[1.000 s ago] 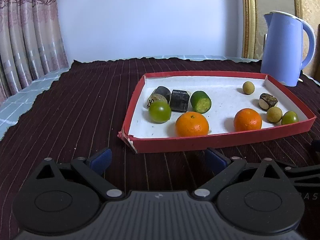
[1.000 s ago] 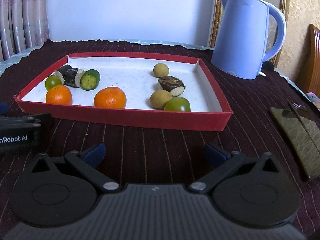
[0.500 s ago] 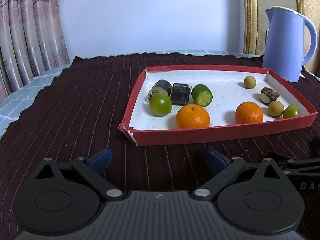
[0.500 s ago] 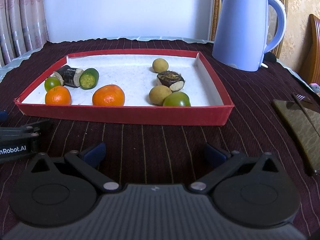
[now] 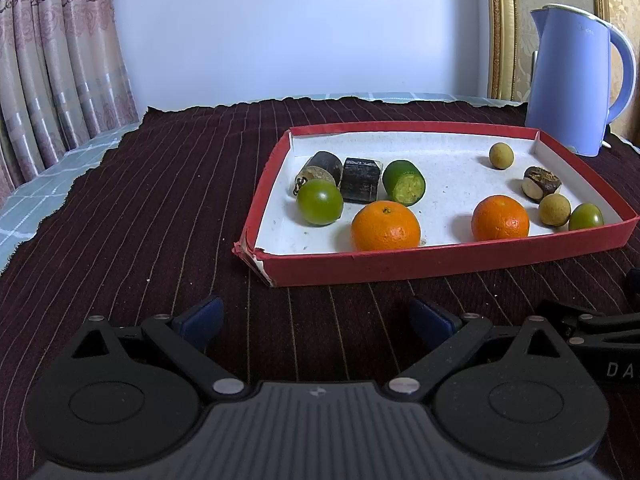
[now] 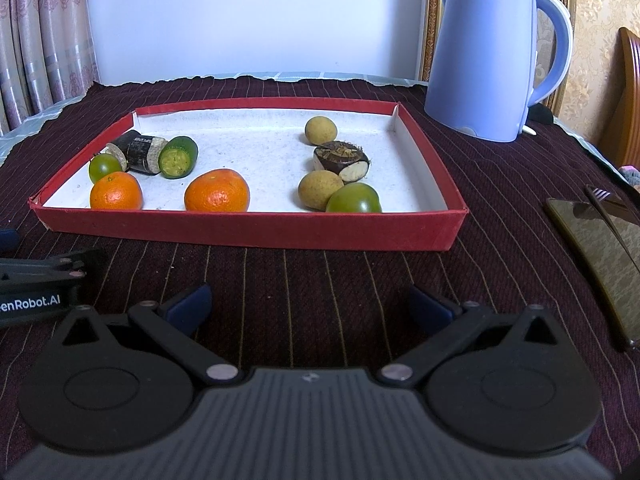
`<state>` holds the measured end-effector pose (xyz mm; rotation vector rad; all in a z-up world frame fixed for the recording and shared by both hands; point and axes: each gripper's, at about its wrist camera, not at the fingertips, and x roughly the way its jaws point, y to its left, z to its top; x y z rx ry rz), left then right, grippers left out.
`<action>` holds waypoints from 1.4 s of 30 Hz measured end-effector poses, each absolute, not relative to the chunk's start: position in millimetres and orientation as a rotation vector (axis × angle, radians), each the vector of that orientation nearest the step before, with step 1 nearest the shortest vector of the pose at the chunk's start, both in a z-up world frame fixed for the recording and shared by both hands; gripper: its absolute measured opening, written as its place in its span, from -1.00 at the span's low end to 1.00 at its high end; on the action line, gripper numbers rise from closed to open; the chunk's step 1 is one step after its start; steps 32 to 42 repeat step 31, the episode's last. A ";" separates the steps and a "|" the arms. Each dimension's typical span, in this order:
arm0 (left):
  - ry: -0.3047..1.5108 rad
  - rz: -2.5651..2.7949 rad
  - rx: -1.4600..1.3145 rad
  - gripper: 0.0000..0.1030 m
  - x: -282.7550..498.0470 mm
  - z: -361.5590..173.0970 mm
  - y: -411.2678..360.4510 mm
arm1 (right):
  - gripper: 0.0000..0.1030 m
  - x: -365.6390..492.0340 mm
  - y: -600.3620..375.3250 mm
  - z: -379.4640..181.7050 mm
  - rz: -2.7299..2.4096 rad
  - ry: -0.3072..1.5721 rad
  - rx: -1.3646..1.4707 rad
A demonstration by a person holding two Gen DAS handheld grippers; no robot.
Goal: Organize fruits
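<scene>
A red tray [image 5: 440,265] [image 6: 256,230] with a white floor holds the fruit. Two oranges [image 5: 385,226] [image 5: 500,218] sit near its front wall, seen also as oranges [image 6: 116,196] [image 6: 217,196]. A green tomato [image 5: 319,202], dark sugarcane pieces [image 5: 361,179] and a cut green piece [image 5: 404,182] cluster at the left. Two longans [image 6: 320,130] [image 6: 319,189], a dark chestnut-like piece [image 6: 341,159] and another green tomato [image 6: 354,199] lie at the right. My left gripper [image 5: 316,316] and right gripper [image 6: 310,304] are open, empty, low over the cloth before the tray.
A blue electric kettle [image 6: 486,52] stands behind the tray's right corner. A dark phone [image 6: 600,256] with a thin stick on it lies on the maroon striped cloth [image 5: 140,208] at the right. Curtains [image 5: 52,64] hang at the left.
Both grippers have drawn back and dropped a little; the tray sits slightly farther and flatter in both views. The fruit has not moved. Both grippers stayed open.
</scene>
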<state>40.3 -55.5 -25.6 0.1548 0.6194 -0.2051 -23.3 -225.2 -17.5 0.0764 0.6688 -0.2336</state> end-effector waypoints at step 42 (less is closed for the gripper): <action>0.618 -0.203 0.171 0.94 40.6 -26.3 -57.1 | 1.00 -23.4 -225.4 -17.9 -0.233 0.669 0.077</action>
